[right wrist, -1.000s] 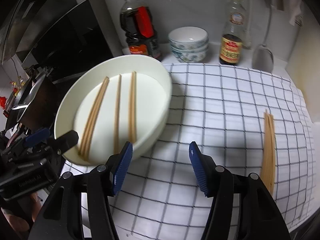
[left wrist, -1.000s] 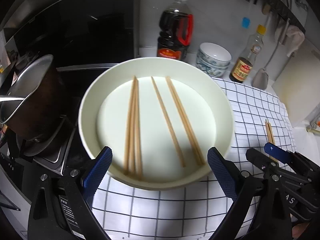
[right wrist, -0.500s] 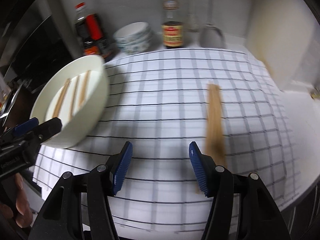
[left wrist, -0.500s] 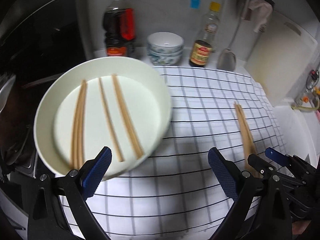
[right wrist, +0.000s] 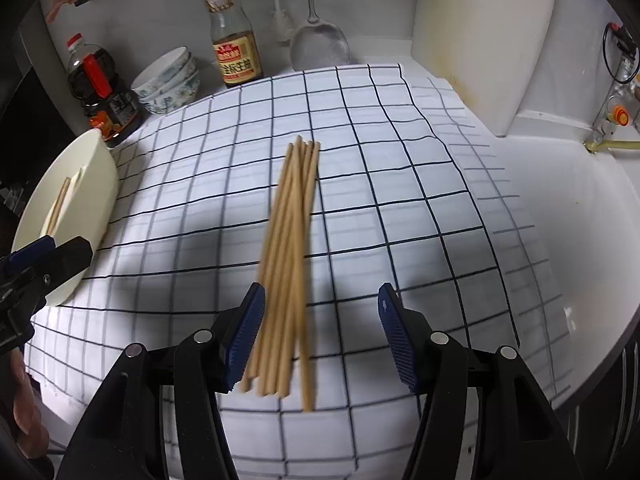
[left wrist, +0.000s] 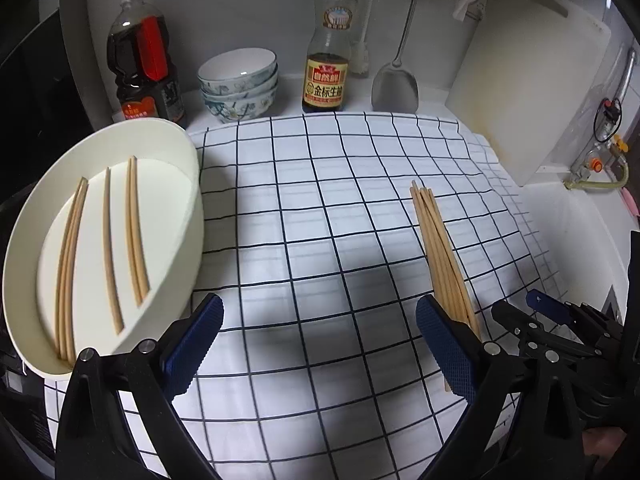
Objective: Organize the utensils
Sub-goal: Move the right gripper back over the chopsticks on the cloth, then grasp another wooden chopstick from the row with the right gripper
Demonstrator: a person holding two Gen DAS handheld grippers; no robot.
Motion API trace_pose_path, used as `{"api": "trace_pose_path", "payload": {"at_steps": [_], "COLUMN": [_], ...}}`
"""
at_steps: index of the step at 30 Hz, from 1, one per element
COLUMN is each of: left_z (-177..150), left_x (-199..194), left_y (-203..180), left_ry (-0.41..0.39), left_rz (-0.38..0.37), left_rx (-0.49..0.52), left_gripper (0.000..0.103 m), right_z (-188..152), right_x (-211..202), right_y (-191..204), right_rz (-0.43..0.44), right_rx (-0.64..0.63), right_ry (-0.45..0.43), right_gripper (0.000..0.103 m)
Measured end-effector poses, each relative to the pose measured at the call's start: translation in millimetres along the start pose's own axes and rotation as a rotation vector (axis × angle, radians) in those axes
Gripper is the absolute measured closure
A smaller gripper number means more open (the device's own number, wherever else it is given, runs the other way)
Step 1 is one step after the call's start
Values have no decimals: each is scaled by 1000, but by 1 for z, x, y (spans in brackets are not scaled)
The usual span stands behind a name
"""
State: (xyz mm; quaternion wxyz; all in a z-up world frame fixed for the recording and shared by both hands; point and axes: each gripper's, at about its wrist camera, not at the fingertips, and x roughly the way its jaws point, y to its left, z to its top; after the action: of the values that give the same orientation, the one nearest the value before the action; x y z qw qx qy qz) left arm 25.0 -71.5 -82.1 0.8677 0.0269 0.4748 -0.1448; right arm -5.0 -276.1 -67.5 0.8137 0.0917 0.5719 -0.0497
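A bundle of several wooden chopsticks [right wrist: 290, 256] lies on the checked cloth [right wrist: 400, 208]; it also shows in the left wrist view [left wrist: 440, 256]. A large white bowl [left wrist: 176, 184] at the left holds several more chopsticks [left wrist: 134, 236] laid in three groups. My right gripper [right wrist: 320, 336] is open and empty, just above the near end of the bundle, whose ends lie by its left finger. My left gripper [left wrist: 318, 344] is open and empty over the cloth between bowl and bundle. The right gripper also shows at the lower right of the left wrist view [left wrist: 532, 312].
Along the back wall stand a dark sauce jug [left wrist: 144, 68], stacked patterned bowls [left wrist: 240, 80], a soy sauce bottle [left wrist: 326, 60] and a metal spatula [left wrist: 394, 80]. A white cutting board [left wrist: 524, 80] leans at the right. A white sink [right wrist: 568, 220] lies right of the cloth.
Both grippers have swung right, away from the bowl. The chopstick bundle on the cloth now sits right in front of the right gripper. Both stay open.
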Motion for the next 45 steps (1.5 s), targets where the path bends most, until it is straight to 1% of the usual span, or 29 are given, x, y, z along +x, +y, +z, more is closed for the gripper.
{"api": "trace_pose_path", "payload": {"at_steps": [6, 9, 15, 23, 31, 38, 45], "left_z": [-2, -3, -3, -4, -4, -3, -1], "left_x": [23, 32, 48, 70, 91, 102, 105], "left_y": [-11, -14, -25, -44, -62, -68, -75], "left_ry": [17, 22, 31, 46, 72, 94, 85], "left_rz": [19, 25, 30, 23, 25, 32, 33], "left_rx": [9, 10, 15, 31, 52, 65, 69], "left_gripper": [8, 8, 8, 8, 8, 8, 8], "right_z": [5, 9, 14, 15, 13, 13, 12], "right_x": [28, 39, 49, 50, 47, 46, 45], "right_y": [-5, -4, -15, -41, -50, -59, -62], "right_rz": [12, 1, -12, -28, -84, -82, -74], "right_rx": [-17, -32, -24, -2, -58, -53, -47], "right_ry": [0, -4, -13, -26, -47, -53, -51], "right_gripper": [47, 47, 47, 47, 47, 47, 47]}}
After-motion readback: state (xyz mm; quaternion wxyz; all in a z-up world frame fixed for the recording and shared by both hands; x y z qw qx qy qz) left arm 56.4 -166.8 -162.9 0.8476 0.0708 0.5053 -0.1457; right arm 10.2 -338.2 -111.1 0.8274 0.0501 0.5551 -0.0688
